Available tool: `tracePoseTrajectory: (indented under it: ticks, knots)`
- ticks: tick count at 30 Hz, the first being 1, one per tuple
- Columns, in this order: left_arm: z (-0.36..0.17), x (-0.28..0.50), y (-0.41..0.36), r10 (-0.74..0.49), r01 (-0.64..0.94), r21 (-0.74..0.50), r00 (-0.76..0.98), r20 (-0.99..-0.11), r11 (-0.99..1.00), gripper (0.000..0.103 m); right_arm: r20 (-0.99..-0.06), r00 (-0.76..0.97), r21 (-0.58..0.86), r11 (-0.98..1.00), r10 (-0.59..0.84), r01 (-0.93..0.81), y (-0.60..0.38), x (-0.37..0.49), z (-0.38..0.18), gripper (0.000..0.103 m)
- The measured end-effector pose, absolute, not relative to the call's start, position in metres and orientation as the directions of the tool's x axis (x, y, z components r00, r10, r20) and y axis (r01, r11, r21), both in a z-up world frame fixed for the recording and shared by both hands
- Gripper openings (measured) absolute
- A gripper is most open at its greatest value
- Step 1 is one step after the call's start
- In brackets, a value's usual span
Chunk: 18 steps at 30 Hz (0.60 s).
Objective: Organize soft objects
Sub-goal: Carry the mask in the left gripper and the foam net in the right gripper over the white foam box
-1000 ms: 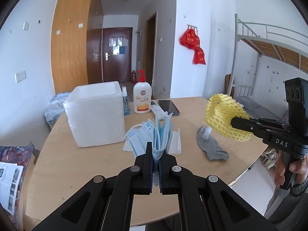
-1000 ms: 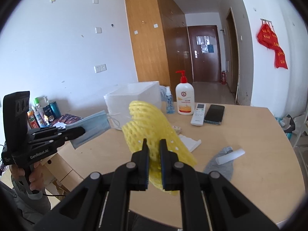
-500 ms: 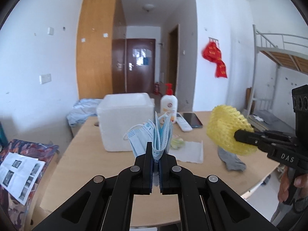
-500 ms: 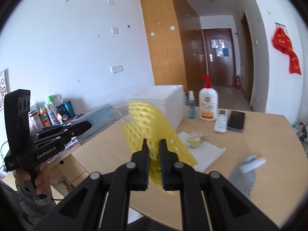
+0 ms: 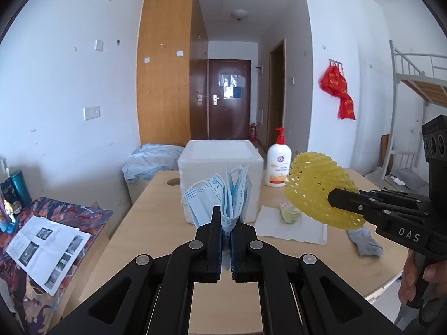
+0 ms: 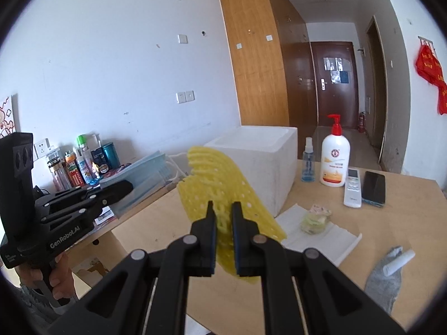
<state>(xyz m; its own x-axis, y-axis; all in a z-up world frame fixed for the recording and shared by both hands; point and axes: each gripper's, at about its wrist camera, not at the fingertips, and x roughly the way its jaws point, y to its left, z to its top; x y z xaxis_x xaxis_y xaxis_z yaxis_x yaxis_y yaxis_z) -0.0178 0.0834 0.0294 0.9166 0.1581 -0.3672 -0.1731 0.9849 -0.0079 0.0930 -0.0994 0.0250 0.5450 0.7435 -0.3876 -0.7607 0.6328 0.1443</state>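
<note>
I'm in a dorm-like bedroom: a metal loft bed (image 5: 419,75), wooden wardrobe (image 5: 167,64), hallway door (image 5: 227,97), toiletries crowding a side shelf (image 6: 81,164).

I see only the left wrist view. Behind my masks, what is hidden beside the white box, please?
Observer: A small blue spray bottle stands between the white box and the lotion bottle.
Operator: And behind the yellow foam net?
Observer: A white remote and a black phone lie side by side on the table.
Operator: Is something on the grey sock?
Observer: Yes, a small white tube lies on the sock.
</note>
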Motion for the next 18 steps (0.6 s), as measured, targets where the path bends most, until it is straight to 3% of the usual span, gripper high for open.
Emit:
tracePoseTrajectory:
  ticks: [18]
  knots:
    - [0.039,0.016,0.104,0.161,-0.182,-0.024,0.916,-0.367,0.983,0.004,-0.403,0.592,0.099,0.677,0.697,-0.729,-0.073,0.121,0.039,0.012]
